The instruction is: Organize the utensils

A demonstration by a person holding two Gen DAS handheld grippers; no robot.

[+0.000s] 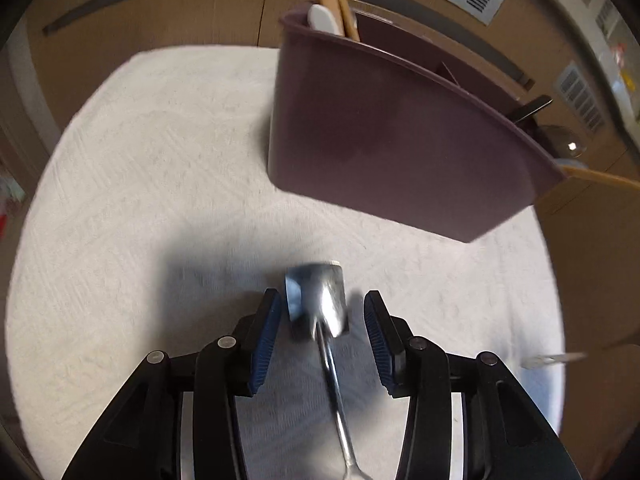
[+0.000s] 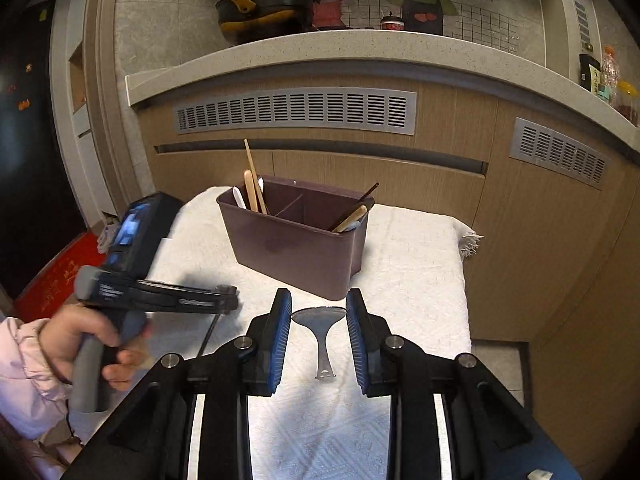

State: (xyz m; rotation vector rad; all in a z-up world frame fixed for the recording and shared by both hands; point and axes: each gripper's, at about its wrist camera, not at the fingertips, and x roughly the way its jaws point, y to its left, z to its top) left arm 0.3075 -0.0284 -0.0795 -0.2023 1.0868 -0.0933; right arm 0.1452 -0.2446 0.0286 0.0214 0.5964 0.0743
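From the left wrist view, the left hand-held gripper (image 1: 318, 336) points down at a white textured cloth (image 1: 160, 160) spread over the counter. Its blue pads (image 1: 264, 344) stand spread, with a shiny metal utensil (image 1: 320, 300) lying between them; its broad head sits by the fingertips and its thin handle runs back toward the camera. The picture is blurred, and the pads do not look pressed on it. Beyond it stands a dark purple utensil holder (image 1: 400, 148), with wooden handles and a white one poking from its far-left compartment.

From the right wrist view, the right hand-held gripper (image 2: 319, 332) hovers with its jaws apart and nothing pinched. Seen between them, down on the cloth (image 2: 400, 280), lies a flat metal scoop (image 2: 320, 320), just in front of the holder (image 2: 296, 248). The holder already carries utensils at both ends; its middle section looks empty. At the left a hand (image 2: 80, 344) in a pink sleeve grips the other tool.

By my reading the sorting is well underway: several pieces are stowed, while at least two metal ones are still out on the cloth.
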